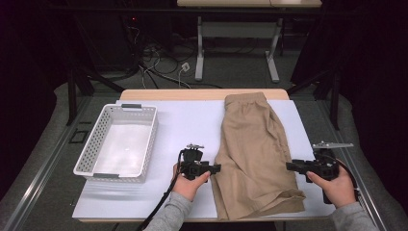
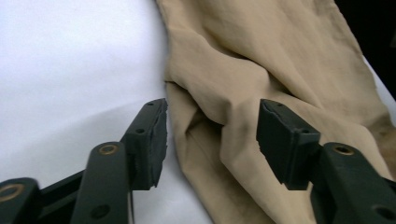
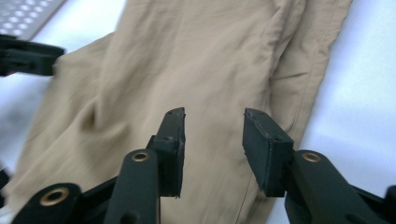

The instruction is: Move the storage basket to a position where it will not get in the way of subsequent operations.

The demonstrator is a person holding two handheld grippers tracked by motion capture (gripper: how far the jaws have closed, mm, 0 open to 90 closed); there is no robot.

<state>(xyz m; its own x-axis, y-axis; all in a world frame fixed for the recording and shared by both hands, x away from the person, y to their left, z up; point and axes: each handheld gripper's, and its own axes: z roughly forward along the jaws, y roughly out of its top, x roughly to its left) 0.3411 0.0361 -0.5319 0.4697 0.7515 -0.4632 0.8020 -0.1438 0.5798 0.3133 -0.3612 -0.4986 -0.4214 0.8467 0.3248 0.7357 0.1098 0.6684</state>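
Khaki cotton shorts [image 1: 254, 154] lie flat on the white table [image 1: 192, 120], right of centre. I hold both claws, left [image 1: 215, 168] and right [image 1: 290, 166], open beside their edges; next I should pinch each hem squarely.

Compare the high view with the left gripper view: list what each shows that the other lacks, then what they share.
High view alone: the white basket left of the shorts, both hands with their grippers, and the whole garment laid lengthwise on the table. Left gripper view alone: a close look at the left gripper, its jaws standing apart with a fold of the cloth's edge between them, pads not pressing on it. Shared: the tan shorts and the white tabletop.
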